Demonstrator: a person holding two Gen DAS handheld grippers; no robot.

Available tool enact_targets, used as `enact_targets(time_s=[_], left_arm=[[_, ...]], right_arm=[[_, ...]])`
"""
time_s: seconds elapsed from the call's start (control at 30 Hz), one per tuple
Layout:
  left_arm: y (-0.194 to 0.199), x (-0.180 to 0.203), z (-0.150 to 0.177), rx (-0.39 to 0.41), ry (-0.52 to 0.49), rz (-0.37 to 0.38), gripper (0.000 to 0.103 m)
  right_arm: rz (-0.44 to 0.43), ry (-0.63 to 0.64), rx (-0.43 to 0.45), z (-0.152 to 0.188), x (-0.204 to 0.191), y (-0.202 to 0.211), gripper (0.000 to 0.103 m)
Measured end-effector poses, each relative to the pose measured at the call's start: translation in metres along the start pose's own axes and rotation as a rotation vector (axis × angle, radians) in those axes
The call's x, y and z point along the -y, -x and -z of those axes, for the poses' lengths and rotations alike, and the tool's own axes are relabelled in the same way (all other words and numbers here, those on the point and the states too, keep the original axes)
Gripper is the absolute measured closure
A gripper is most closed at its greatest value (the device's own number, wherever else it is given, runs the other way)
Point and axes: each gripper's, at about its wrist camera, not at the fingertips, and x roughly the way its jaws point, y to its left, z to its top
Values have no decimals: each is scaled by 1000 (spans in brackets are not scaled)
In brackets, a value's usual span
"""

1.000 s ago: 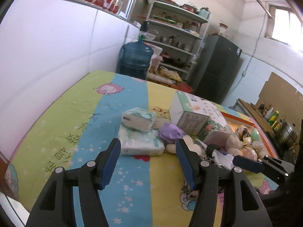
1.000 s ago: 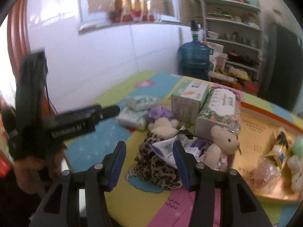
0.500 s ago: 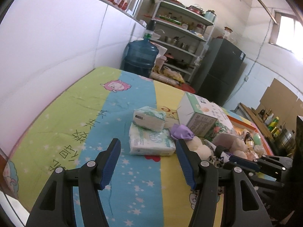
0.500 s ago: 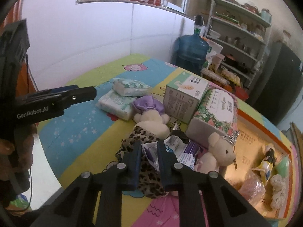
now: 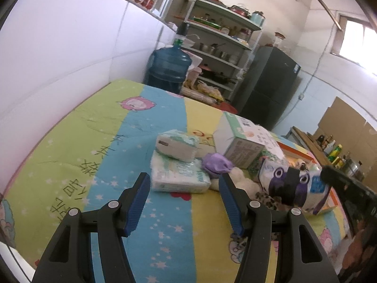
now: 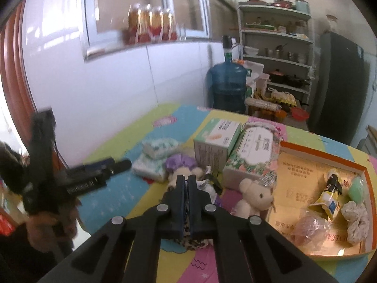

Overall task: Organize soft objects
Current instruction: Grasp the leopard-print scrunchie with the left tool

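Right claw (image 6: 186, 184) pinching white-purple plastic pack (image 5: 304, 186), lifted above leopard cloth (image 5: 266, 198); left claw (image 5: 183, 202) spread, empty, over bench (image 5: 70, 146).

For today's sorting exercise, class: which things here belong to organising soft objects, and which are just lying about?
Belong to the job:
- plastic packet, held in the right hand-held gripper, whose jaws have just closed on it
- cream teddy bear
- tissue packs
- orange-rimmed box

Just lying about:
- water jug
- shelf rack
- fridge
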Motion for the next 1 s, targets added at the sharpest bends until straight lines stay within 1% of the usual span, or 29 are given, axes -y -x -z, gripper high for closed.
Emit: enact_targets(time_s=[0.03,0.1,0.2,0.3,0.4,0.47,0.53,0.6,0.63,0.67,0.73,1.0], left_arm=[[0,3,0,0,-7,13,41],[-1,13,3,-10,-34,67,41],[-4,30,8,-33,-80,128,41],[-13,51,19,-73,-123,185,41],[-28,65,32,-126,-149,185,41],[-36,69,39,-163,-144,190,41],[-40,72,44,-182,-137,192,41],[-43,74,47,-187,-130,200,58],[-42,76,49,-189,-130,201,72],[-42,78,50,-191,-134,201,83],[-42,78,52,-181,-144,206,92],[-18,88,44,-106,-200,220,94]], right_arm=[[-7,-12,16,-2,3,4,101],[-14,-25,38,-4,5,10,101],[-10,-27,73,-9,8,19,101],[-7,-31,98,-11,12,28,101],[-5,-39,116,-12,16,34,101],[-5,-44,124,-12,18,38,101],[-1,-46,129,-10,20,41,101],[0,-52,134,-9,24,44,101],[0,-55,136,-9,25,45,101],[0,-58,139,-8,27,45,101],[-1,-66,143,-7,31,46,101],[-5,-85,161,-5,39,51,101]])
